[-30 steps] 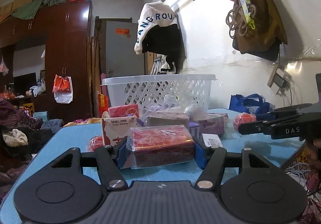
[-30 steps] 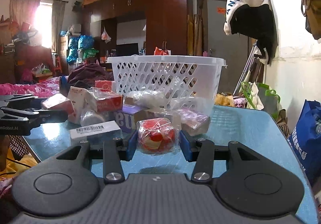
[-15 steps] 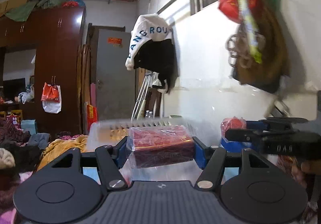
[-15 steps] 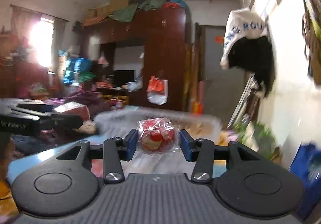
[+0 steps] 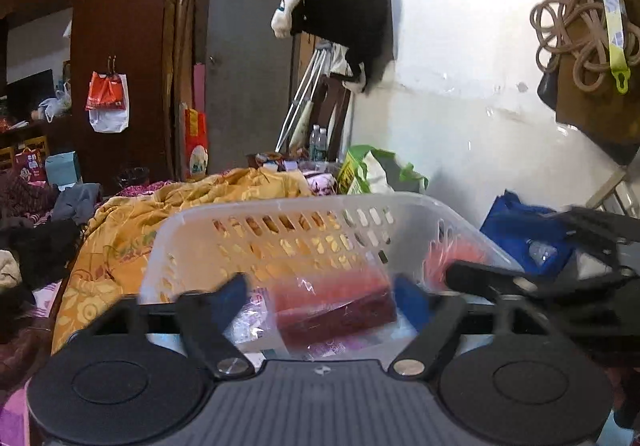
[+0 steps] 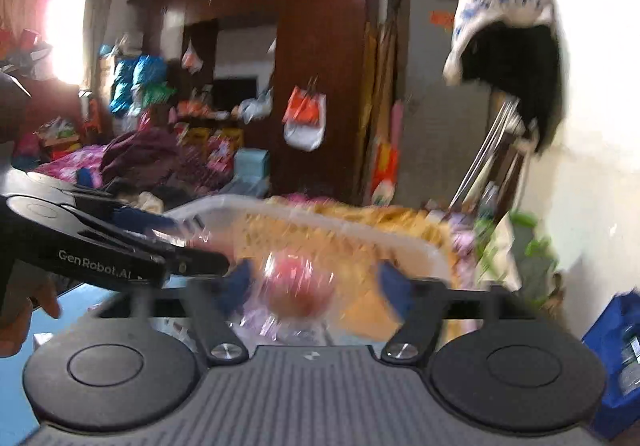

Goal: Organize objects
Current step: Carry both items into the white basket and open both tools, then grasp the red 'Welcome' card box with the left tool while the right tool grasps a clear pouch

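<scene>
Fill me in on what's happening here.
A person is sorting items into a white basket with two handheld tools. The left tool is open over the basket, a wrapped red box loose between its fingers. The right tool is open too, a wrapped red round item blurred between its fingers.
</scene>
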